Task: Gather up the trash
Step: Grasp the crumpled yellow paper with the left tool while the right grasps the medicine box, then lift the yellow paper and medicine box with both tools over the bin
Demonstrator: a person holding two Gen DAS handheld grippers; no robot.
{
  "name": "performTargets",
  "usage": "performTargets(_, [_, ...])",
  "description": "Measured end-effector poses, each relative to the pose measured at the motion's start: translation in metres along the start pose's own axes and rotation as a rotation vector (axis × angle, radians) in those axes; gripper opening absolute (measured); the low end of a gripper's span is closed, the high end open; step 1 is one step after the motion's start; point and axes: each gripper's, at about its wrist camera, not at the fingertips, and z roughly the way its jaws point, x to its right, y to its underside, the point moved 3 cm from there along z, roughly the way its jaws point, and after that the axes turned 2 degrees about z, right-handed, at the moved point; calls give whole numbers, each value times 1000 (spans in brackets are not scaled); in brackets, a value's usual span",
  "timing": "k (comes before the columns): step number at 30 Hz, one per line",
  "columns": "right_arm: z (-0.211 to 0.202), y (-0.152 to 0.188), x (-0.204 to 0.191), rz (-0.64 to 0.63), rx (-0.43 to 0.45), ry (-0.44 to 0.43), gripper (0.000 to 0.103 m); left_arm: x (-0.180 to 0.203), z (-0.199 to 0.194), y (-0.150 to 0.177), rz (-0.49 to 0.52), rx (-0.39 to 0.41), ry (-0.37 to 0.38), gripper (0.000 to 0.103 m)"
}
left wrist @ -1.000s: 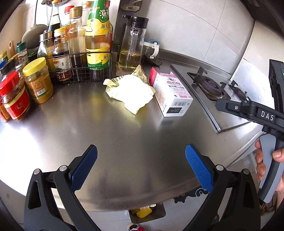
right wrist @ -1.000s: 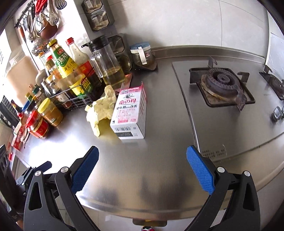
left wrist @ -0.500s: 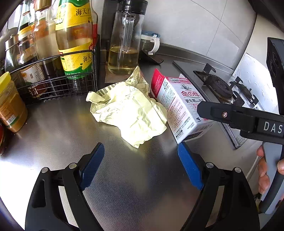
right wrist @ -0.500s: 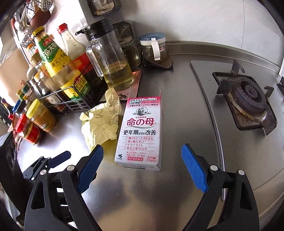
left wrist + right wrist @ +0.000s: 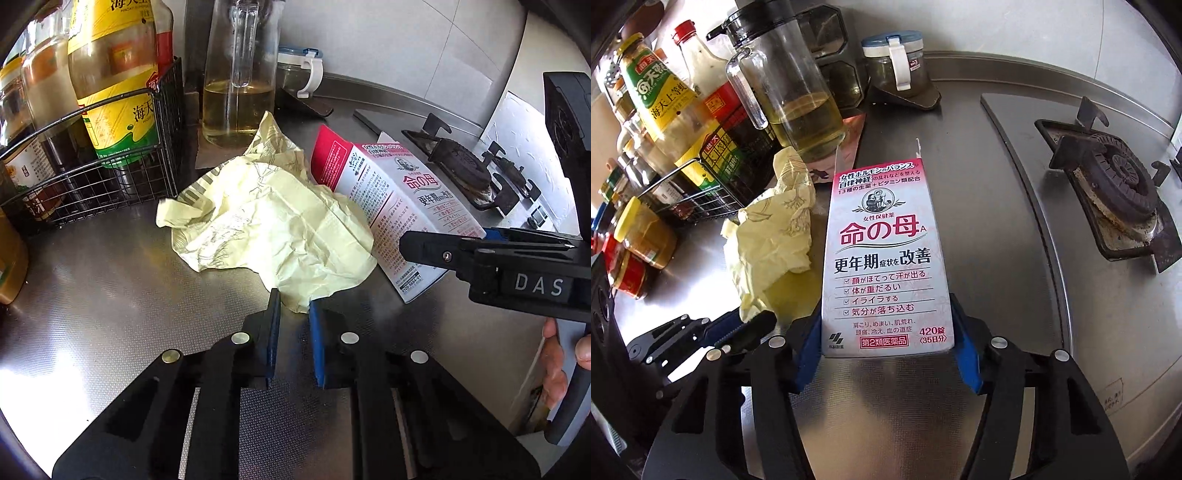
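Observation:
A crumpled pale yellow wrapper (image 5: 273, 225) lies on the steel counter (image 5: 110, 295). My left gripper (image 5: 294, 306) is shut on its near corner. Right of it lies a white and pink medicine box (image 5: 399, 206) with an open flap. In the right wrist view my right gripper (image 5: 886, 325) is shut on the near end of the box (image 5: 886, 258), one blue pad on each side. The wrapper (image 5: 768, 251) lies left of the box there, with the left gripper (image 5: 738, 325) at its near corner.
A wire rack (image 5: 96, 173) of sauce bottles stands at the back left. A glass oil jug (image 5: 790, 99) and a small lidded jar (image 5: 897, 70) stand behind the trash. Jars (image 5: 642, 236) line the left side. A gas burner (image 5: 1115, 192) sits to the right.
Both grippers moved forward from the counter's front edge and closed. The left closed on the wrapper's corner, the right closed on the box's near end.

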Motion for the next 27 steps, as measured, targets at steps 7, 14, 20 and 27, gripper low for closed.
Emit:
performTargets(7, [-14,9,10,13,23,-3,60,10,-18,-1,16,54,-33,5])
performTargets(14, [-49,25,12,-5,58,-10,60,27,-53,9,9,79,-58,5])
performTargets(20, [-88,53,14,-19,82,-3,61,48,-92,34,-7,105,-69,5])
performTargets(27, [-139,102,21,-35,111,-4,61,78,-137,81,-26,124,-70,5])
